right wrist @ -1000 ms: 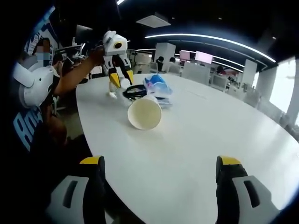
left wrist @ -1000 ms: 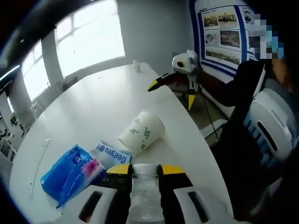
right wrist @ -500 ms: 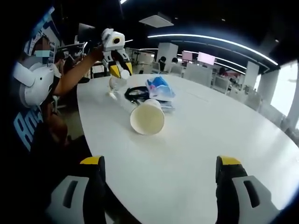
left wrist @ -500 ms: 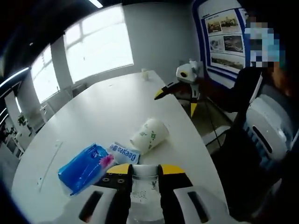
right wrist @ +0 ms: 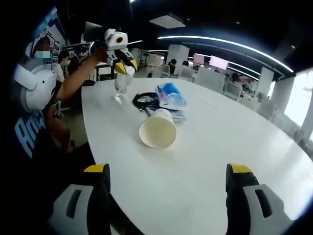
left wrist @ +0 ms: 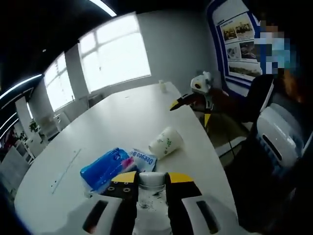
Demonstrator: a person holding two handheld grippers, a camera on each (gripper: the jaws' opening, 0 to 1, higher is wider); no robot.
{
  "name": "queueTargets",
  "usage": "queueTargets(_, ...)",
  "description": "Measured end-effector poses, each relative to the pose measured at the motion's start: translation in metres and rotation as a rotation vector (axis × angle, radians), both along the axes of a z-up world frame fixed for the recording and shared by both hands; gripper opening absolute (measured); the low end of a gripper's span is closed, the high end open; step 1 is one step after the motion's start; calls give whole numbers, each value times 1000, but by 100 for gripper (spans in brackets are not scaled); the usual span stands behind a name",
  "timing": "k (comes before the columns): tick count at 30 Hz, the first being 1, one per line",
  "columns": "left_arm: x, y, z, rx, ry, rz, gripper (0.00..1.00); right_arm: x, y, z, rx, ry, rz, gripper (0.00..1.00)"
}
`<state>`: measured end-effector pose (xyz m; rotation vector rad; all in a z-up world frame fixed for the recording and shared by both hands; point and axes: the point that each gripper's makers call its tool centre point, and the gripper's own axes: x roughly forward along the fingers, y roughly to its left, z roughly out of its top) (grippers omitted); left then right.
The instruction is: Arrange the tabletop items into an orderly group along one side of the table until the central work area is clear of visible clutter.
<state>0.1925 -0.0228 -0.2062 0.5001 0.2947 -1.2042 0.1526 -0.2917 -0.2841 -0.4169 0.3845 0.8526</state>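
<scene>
My left gripper [left wrist: 151,179] is shut on a clear plastic bottle [left wrist: 150,196] with a pale cap, held up off the white table [left wrist: 117,122]. In the right gripper view the left gripper [right wrist: 122,66] hangs over the table's far left corner with the bottle [right wrist: 121,84] below its jaws. A white paper cup [left wrist: 166,143] lies on its side, mouth toward the right gripper [right wrist: 167,196], which stands open over the near edge. The cup [right wrist: 157,130] lies well ahead of those jaws. A blue tissue pack [left wrist: 105,168] and a small Deeyeo pack [left wrist: 142,159] lie beside it.
A black cable coil [right wrist: 145,100] rests by the blue pack [right wrist: 170,94]. The right gripper [left wrist: 190,110] appears past the cup, near the table's right edge. A person in dark clothes [left wrist: 274,137] stands at that edge. Office desks and chairs [right wrist: 210,73] stand beyond the table.
My left gripper has risen and drawn back with the bottle, so the cup and packs look smaller. The right gripper has barely shifted and stays open.
</scene>
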Motion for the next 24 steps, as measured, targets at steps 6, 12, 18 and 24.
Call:
queueTargets(6,-4,20,15,-38,-30,40,19,1,1,3,-4,-5,-5,95)
queueTargets(12,-4,40,24,-77,-49,78,19,2,3,4,-7,-7,-5,95)
queueTargets(18,-4,58,32,-113,-64,119,19,2,6,6,-9,-10,0,95)
queueTargets(24,-6,73,37,-143,-74,141,19,2,9,6,-13,-11,0,95)
